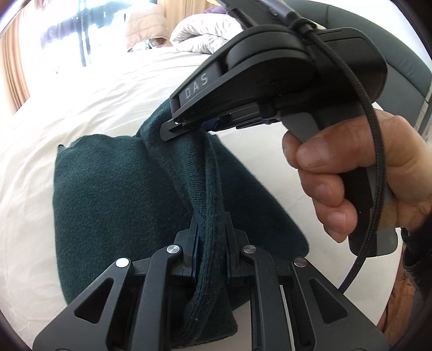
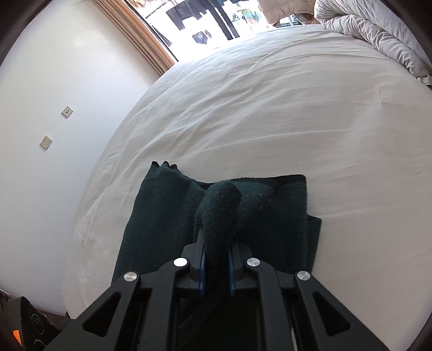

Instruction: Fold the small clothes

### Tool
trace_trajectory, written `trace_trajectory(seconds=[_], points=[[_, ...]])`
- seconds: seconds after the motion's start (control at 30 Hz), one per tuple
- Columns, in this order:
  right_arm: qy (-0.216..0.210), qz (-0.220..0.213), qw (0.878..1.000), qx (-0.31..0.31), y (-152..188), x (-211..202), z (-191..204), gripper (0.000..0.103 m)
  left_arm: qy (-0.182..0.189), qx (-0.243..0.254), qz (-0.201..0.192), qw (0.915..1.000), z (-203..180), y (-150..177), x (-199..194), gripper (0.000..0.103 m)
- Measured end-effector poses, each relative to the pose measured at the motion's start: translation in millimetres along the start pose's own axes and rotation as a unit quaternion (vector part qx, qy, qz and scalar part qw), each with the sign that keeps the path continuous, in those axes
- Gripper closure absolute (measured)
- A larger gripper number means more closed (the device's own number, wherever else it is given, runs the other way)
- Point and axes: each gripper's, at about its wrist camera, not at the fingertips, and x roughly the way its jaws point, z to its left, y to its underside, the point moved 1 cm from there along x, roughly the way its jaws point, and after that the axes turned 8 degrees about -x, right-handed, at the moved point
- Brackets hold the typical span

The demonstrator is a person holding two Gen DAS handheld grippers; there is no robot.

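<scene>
A dark green knitted garment (image 1: 113, 186) lies on the white bed sheet (image 1: 81, 108). My left gripper (image 1: 210, 224) is shut on its ribbed edge, which runs up between the fingers. In the same view my right gripper (image 1: 186, 127), held by a hand (image 1: 351, 172), pinches the same lifted edge farther off. In the right wrist view the right gripper (image 2: 216, 243) is shut on a bunched fold of the green garment (image 2: 162, 210), which rises between the blue pads; the rest lies flat beneath on the sheet (image 2: 270, 121).
A rumpled pale duvet (image 2: 378, 32) lies at the bed's far side, with a pillow (image 1: 205, 29) and a grey headboard (image 1: 391, 40). A white wall with two switch plates (image 2: 46, 141) borders the bed, and a bright window (image 2: 210, 21) lies beyond.
</scene>
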Motion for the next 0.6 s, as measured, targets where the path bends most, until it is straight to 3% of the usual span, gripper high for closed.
trace_trajectory(seconds=[0.6], points=[[0.015, 0.017, 1.000, 0.013, 6, 13, -36, 0.091, 0.007, -0.009, 0.012, 0.9999, -9, -3, 18, 0.091]])
